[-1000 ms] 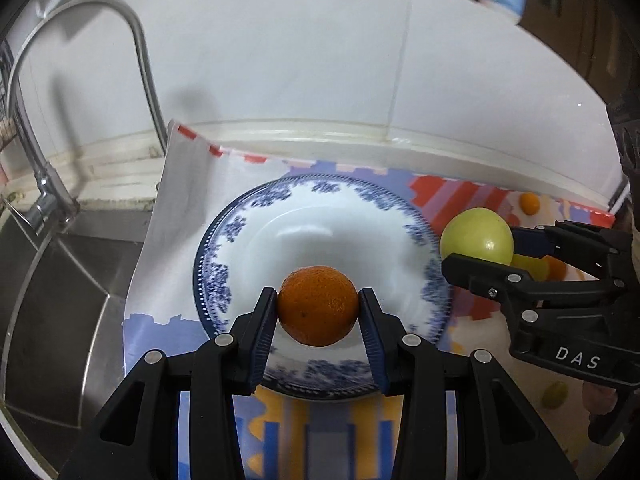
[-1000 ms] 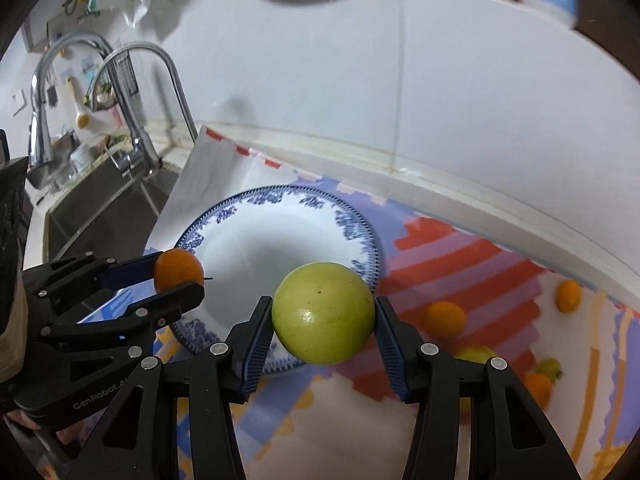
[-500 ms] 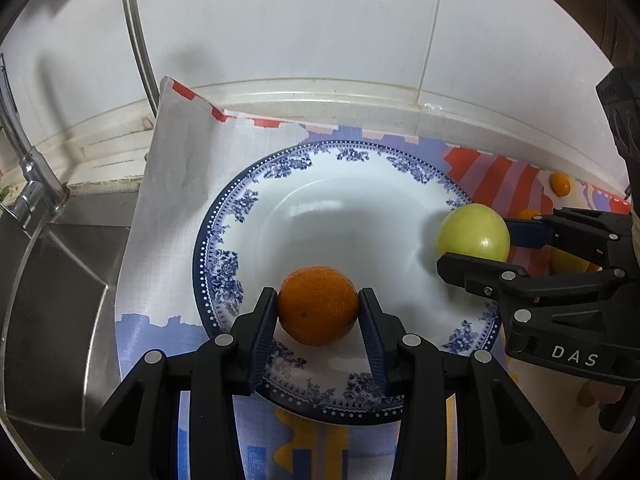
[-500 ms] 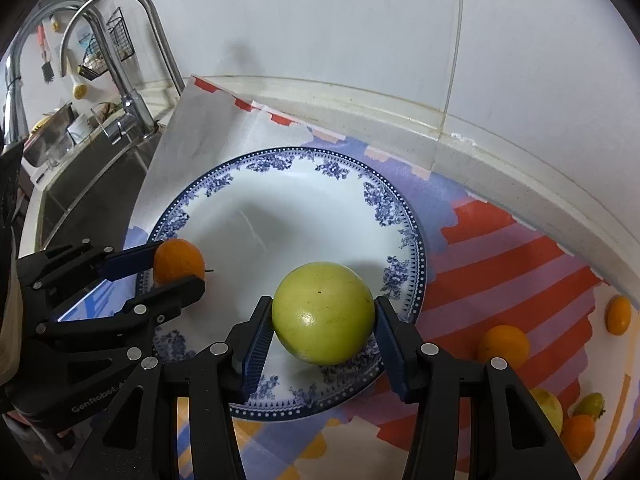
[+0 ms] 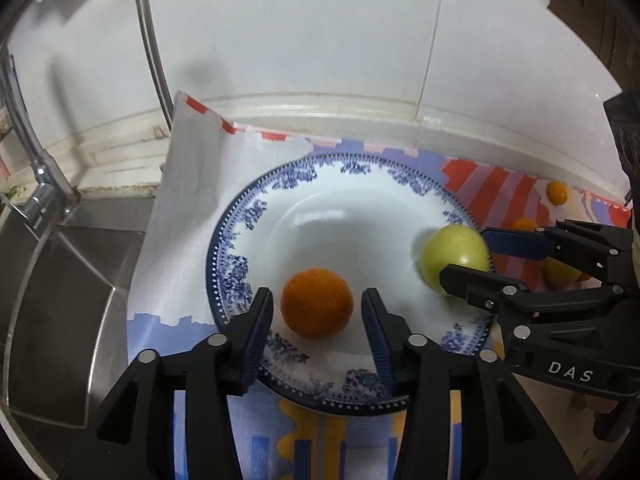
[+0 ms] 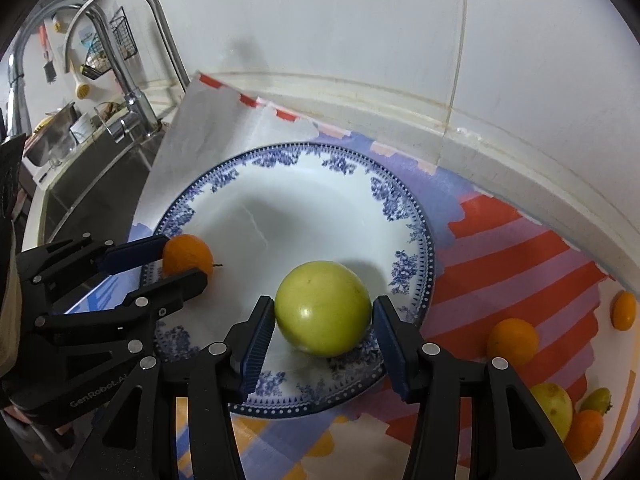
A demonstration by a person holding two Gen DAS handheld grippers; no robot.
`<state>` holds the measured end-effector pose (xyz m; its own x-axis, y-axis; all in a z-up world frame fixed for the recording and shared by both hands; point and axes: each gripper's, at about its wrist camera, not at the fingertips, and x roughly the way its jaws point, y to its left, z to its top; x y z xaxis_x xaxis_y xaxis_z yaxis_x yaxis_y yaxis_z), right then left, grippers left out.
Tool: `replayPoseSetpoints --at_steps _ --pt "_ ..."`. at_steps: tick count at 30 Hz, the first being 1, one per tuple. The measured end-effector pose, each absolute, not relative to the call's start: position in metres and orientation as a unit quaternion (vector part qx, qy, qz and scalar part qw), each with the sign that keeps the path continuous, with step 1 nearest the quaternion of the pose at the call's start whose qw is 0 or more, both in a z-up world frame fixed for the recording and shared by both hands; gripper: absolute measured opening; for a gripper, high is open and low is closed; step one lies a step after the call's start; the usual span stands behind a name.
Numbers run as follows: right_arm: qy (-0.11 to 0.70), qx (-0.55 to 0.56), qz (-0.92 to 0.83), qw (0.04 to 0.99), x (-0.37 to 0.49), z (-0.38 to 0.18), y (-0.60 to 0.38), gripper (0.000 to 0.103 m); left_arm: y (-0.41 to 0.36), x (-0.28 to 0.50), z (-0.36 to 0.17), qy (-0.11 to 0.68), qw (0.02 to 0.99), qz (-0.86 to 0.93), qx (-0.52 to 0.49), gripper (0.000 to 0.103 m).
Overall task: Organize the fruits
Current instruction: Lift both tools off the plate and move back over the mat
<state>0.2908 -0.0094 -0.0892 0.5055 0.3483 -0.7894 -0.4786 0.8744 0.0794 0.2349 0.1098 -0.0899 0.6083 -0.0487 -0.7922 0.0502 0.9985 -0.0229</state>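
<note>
Sink side first: the left hand-held gripper [image 5: 317, 322] is letting go, jaws opening, with clear gaps showing on both sides of the round orange mandarin [image 5: 317, 303], which sits on the near left part of the blue-and-white patterned porcelain plate [image 5: 352, 168]. The right hand-held gripper [image 6: 324, 334] has the smooth yellow-green round fruit [image 6: 322, 307] between its pads, resting on the plate's near right side; there looks to be a thin gap at each pad, so I'd call it released. To do this well, I'd say open fully and pull straight back so neither fruit gets nudged and rolls. The bench has a colourful printed cloth [image 6: 520, 248], more small fruits [image 6: 512, 341] at the right, a steel sink [image 5: 60, 280], a chrome tap [image 5: 132, 40] and white tiles.
</note>
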Motion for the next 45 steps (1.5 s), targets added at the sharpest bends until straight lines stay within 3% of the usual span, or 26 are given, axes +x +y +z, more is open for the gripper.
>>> replayPoseSetpoints --at_steps 14,20,25,32,45 --pt "0.346 -0.033 0.18 0.92 0.205 -0.025 -0.075 0.052 0.057 0.163 -0.007 0.348 0.935 -0.064 0.012 0.064" --pt "0.316 -0.02 0.148 0.937 0.168 -0.004 -0.106 0.058 0.029 0.138 0.008 0.322 0.943 -0.078 0.017 0.07" --pt "0.302 -0.011 0.121 0.945 0.143 0.004 -0.132 0.06 0.008 0.118 0.014 0.298 0.951 -0.083 0.021 0.086" --pt "0.298 -0.006 0.084 0.951 0.116 0.001 -0.161 0.063 -0.017 0.1 0.011 0.297 0.949 -0.102 0.039 0.092" --pt "0.313 -0.013 0.06 0.948 0.09 -0.019 -0.197 0.063 -0.055 0.085 -0.007 0.305 0.94 -0.138 0.067 0.091"
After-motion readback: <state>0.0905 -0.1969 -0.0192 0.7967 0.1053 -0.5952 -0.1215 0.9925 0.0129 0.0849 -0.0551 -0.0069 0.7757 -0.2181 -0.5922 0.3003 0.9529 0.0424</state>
